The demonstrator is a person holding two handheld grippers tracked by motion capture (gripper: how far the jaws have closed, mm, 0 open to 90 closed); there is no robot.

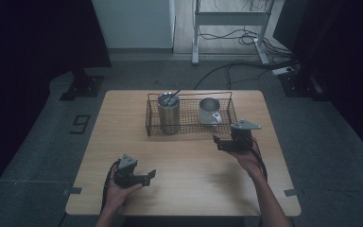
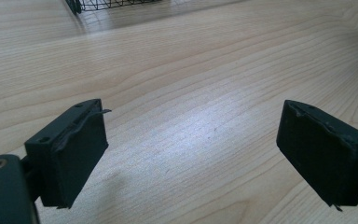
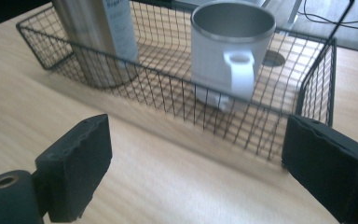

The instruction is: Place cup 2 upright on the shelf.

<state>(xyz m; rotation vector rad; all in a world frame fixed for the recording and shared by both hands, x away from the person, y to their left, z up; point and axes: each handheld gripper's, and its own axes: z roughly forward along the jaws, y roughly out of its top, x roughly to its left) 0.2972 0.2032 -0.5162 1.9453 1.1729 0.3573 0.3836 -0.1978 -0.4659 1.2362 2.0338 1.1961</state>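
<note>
In the high view, a black wire basket (image 1: 227, 113) stood on the far half of a wooden table (image 1: 189, 189) and served as the reference for all positions. Inside the basket, a white mug (image 1: 209, 111) sat in the right half and a tall steel tumbler (image 1: 168, 113) stood upright in the left half, with a dark straw-like stick rising from its top. The right gripper (image 1: 220, 142) was held just in front of the basket's right front corner, close to the mug but outside the wire. The left gripper (image 1: 149, 177) was held well in front of the basket, toward the table's near left edge, over bare wood. In the left gripper view, the left gripper (image 2: 193, 149) had its two black jaws spread wide with nothing between them but table surface; a corner of the basket (image 2: 102, 3) showed at the top edge, well apart. In the right gripper view, the right gripper (image 3: 196, 168) likewise had its jaws spread wide and held nothing. The basket (image 3: 168, 95) lay directly ahead, its front wall near the jaws. The mug (image 3: 228, 51) stood upright behind that wall, handle facing the camera, and the tumbler (image 3: 98, 32) stood to its left.
</note>
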